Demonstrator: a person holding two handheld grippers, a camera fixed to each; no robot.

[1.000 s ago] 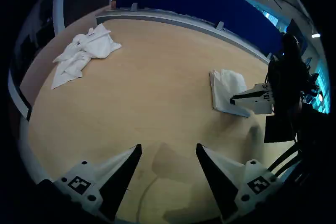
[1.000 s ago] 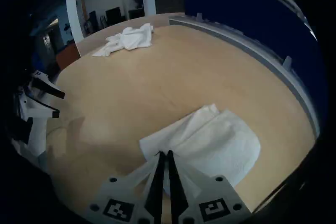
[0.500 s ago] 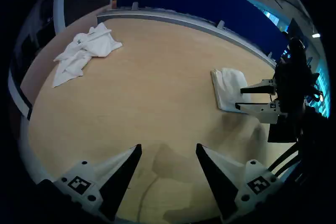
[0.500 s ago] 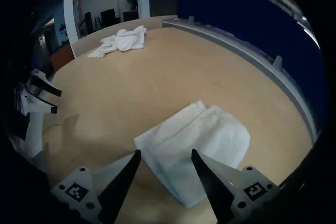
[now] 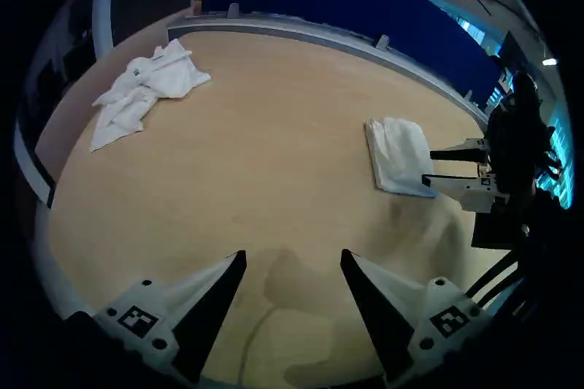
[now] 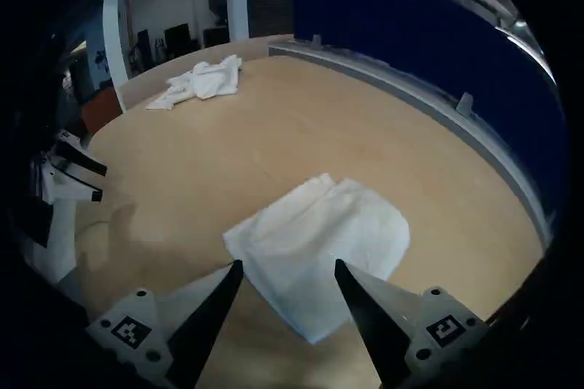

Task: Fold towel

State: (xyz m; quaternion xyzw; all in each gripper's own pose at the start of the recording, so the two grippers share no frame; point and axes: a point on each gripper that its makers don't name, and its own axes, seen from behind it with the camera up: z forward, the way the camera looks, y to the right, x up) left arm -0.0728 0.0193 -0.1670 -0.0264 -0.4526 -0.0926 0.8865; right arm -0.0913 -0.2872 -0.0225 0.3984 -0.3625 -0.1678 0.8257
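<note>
A folded white towel (image 6: pixel 321 247) lies flat on the wooden table (image 6: pixel 241 148), just ahead of my right gripper (image 6: pixel 286 274), which is open and holds nothing. In the left gripper view the same folded towel (image 5: pixel 398 155) lies at the right, with the right gripper (image 5: pixel 431 168) open beside its near edge. My left gripper (image 5: pixel 292 263) hovers open over bare table near the front edge. It appears at the far left of the right gripper view as the left gripper (image 6: pixel 93 183). A crumpled white towel (image 5: pixel 142 90) lies at the far left of the table, also seen as a crumpled towel (image 6: pixel 197 82).
A blue partition wall (image 5: pixel 328 2) with a grey rail (image 5: pixel 321 35) runs along the table's far edge. A person in dark clothing (image 5: pixel 515 141) holds the right gripper at the right side. Bare wood (image 5: pixel 255 155) lies between the two towels.
My right gripper opened and let go of the folded towel, then drew back from it. The towel now lies flat. My left gripper stayed put.
</note>
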